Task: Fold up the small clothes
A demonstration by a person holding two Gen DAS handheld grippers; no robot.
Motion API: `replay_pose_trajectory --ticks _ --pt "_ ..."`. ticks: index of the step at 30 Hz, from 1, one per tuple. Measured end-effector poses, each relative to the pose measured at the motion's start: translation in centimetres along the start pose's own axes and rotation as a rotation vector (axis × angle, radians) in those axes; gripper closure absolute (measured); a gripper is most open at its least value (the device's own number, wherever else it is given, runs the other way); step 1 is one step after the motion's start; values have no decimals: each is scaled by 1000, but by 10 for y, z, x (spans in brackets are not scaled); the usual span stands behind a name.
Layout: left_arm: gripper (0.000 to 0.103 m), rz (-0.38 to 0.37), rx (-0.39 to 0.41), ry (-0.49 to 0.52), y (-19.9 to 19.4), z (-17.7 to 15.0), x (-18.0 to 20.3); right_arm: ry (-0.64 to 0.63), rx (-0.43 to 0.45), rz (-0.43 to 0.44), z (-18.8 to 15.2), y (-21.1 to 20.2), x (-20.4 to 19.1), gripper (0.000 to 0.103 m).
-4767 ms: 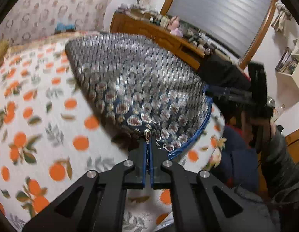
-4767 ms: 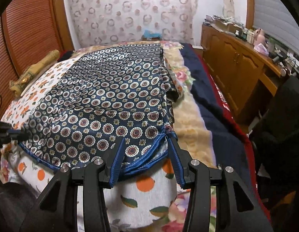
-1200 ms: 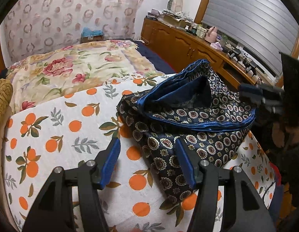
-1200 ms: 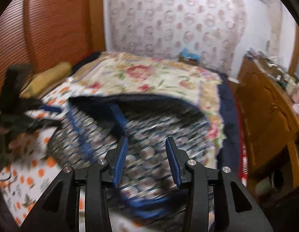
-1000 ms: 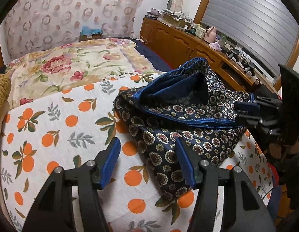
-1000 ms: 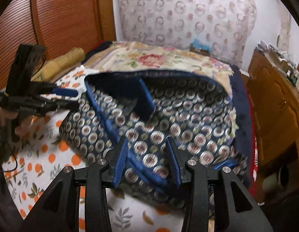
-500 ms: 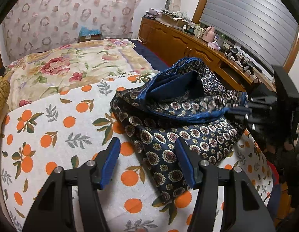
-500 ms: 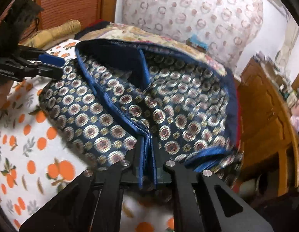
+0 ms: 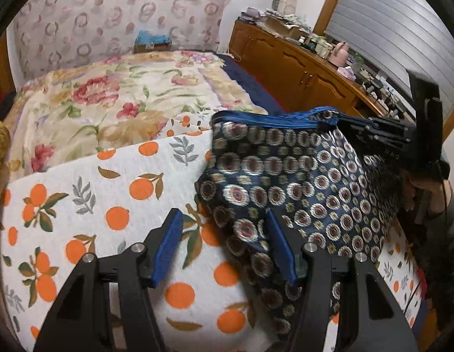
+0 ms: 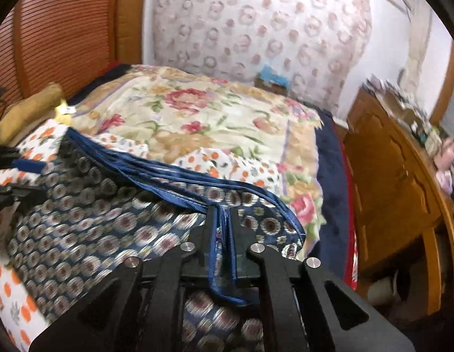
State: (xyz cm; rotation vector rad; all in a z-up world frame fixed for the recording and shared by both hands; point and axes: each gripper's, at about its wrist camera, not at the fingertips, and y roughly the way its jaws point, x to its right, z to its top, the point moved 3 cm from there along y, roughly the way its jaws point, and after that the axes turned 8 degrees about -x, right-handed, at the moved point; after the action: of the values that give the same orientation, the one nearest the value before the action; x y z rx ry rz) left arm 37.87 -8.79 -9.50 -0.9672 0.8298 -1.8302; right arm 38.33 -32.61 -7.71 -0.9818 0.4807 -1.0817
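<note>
A navy garment [image 9: 300,182] with a round medallion print and blue trim lies bunched on the orange-print sheet [image 9: 115,205]. My left gripper [image 9: 224,237] is open and empty, its right finger just beside the garment's near lower edge. My right gripper [image 10: 219,214] is shut on the garment's blue trimmed edge [image 10: 180,179] and holds it lifted; it shows in the left wrist view [image 9: 344,123] at the garment's upper right corner. The garment fills the lower left of the right wrist view [image 10: 95,220]. The open left gripper shows at that view's left edge [image 10: 18,173].
A floral quilt [image 9: 115,94] covers the far half of the bed. A wooden dresser [image 9: 300,67] with clutter runs along the right side. A yellow-brown pillow [image 10: 27,108] lies by the wooden headboard [image 10: 51,38].
My right gripper has shut on the garment's blue edge and lifted it up and to the right, pulling the cloth taut. My left gripper stays open and has moved a little closer to the garment.
</note>
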Motion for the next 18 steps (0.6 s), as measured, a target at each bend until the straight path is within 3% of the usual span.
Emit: replay_pose_trajectory --ticks 1,2,9,16,18 --pt "45 -9 -8 -12 2 1 -2 23 -9 -15 0 2 6 73" --pt "45 -17 -13 -25 5 3 -5 40 -10 -22 1 2 10 70" --pt "45 -34 -4 -45 10 8 -4 95 51 -64 -13 -34 29 60" --pt "94 -122 -27 -16 17 11 7 131 83 -40 -32 -61 35 55" --pt "99 -138 -26 -4 14 10 9 131 86 -17 -41 -66 33 54"
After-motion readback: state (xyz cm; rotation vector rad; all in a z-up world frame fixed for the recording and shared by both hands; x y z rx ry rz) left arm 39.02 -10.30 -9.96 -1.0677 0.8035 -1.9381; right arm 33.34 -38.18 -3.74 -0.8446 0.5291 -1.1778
